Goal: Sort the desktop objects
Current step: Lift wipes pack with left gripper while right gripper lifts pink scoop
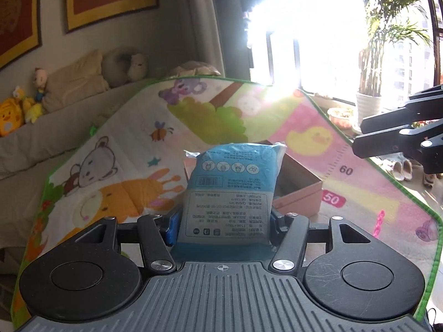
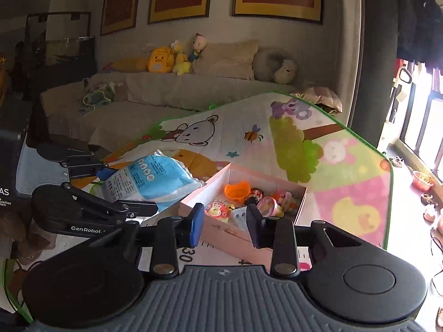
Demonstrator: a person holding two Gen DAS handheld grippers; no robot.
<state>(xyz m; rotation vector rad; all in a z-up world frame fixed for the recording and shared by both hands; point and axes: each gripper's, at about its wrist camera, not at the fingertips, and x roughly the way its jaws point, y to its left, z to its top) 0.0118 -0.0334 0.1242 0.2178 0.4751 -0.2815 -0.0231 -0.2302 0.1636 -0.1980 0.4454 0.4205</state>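
Note:
In the left wrist view, my left gripper (image 1: pixel 224 227) is shut on a blue and white tissue packet (image 1: pixel 231 182), which stands upright between the pads above the play mat. Behind the packet lies an open pink box (image 1: pixel 300 193). In the right wrist view the pink box (image 2: pixel 193 207) holds several small toys, among them an orange one (image 2: pixel 236 191). My right gripper (image 2: pixel 225 225) hovers over the box's near wall, its jaws a narrow gap apart with nothing between them. To its left is the left gripper (image 2: pixel 133 191) with the packet (image 2: pixel 163 177). The right gripper (image 1: pixel 360 135) shows at the right edge.
A colourful cartoon play mat (image 1: pixel 116 127) with a green border covers the surface. Behind it stands a beige sofa (image 2: pixel 171 91) with plush toys (image 2: pixel 162 61) and cushions. A bright window and a potted palm (image 1: pixel 368 105) are on the right. A dark case (image 2: pixel 11 171) sits at the left.

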